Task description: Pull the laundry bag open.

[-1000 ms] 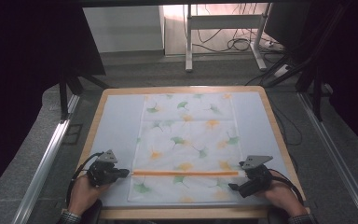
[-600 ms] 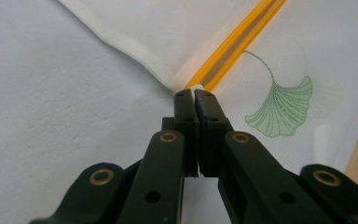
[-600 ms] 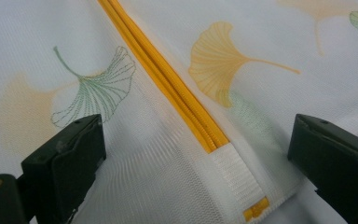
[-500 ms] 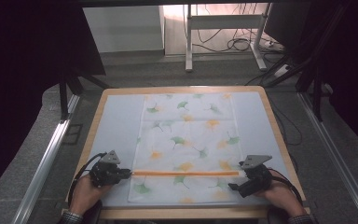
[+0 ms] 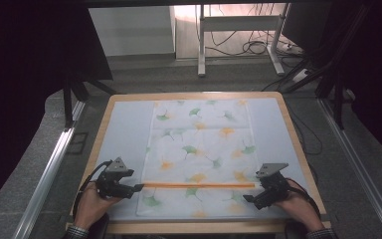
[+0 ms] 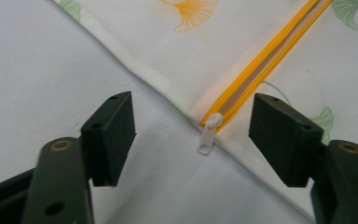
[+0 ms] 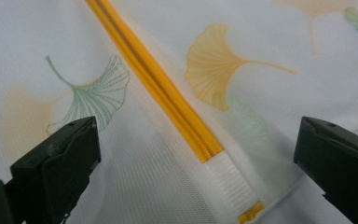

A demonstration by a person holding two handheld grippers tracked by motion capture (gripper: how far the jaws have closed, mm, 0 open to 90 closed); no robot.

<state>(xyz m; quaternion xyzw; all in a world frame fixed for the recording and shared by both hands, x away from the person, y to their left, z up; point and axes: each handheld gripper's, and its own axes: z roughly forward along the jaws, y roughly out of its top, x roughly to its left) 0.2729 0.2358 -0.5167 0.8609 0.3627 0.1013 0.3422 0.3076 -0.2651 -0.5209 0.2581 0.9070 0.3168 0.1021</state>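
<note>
We see the white mesh bag with leaf prints (image 5: 201,154) lying flat on the table (image 5: 124,129), our left gripper (image 6: 193,135) just let go beside its small white zip pull (image 6: 209,134), our right gripper (image 7: 196,154) gaping empty over its orange zip (image 7: 158,88).

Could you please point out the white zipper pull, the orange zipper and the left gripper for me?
white zipper pull (image 6: 208,135): left gripper view, on its flat tab.
orange zipper (image 7: 163,91): right gripper view, on the closed teeth.
left gripper (image 6: 193,140): left gripper view, midway between its open fingertips.
</note>
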